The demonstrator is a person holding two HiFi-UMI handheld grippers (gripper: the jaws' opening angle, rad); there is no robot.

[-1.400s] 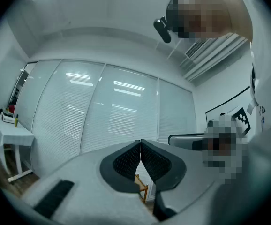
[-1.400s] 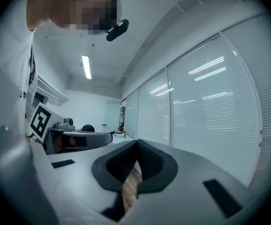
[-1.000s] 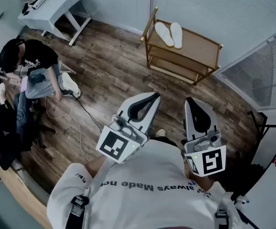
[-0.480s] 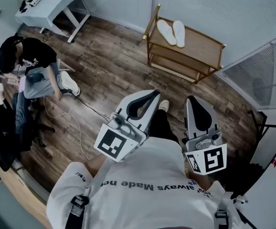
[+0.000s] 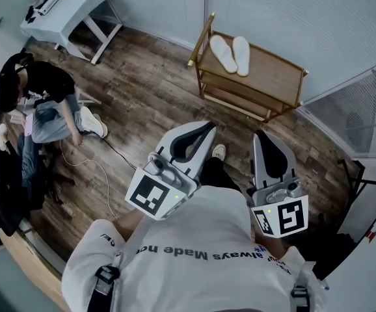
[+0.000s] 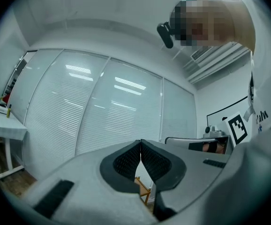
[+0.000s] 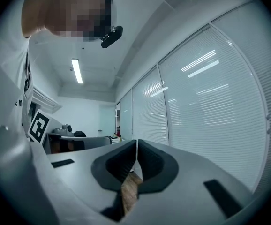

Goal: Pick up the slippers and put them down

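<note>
Slippers: two, white, flat and oval-soled, were laid side by side on the top board, well ahead of both claws.
Shelf: one, light wood, open-framed, ahead of the claws.
Left claw: ribbed black jaws were pressed together; nothing was held.
Right claw: jaws were likewise closed; nothing was held.
Floor: dark wood planks, below the claws.

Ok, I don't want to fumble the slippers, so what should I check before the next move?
1. Slippers lie side by side on the rack's top shelf: ok.
2. Left gripper open for a grab: not ok, jaws together, empty.
3. Right gripper open: not ok, jaws together, empty.
4. Rack within reach: not ok, floor lies between.
5. Seated person off the path: ok.
</note>
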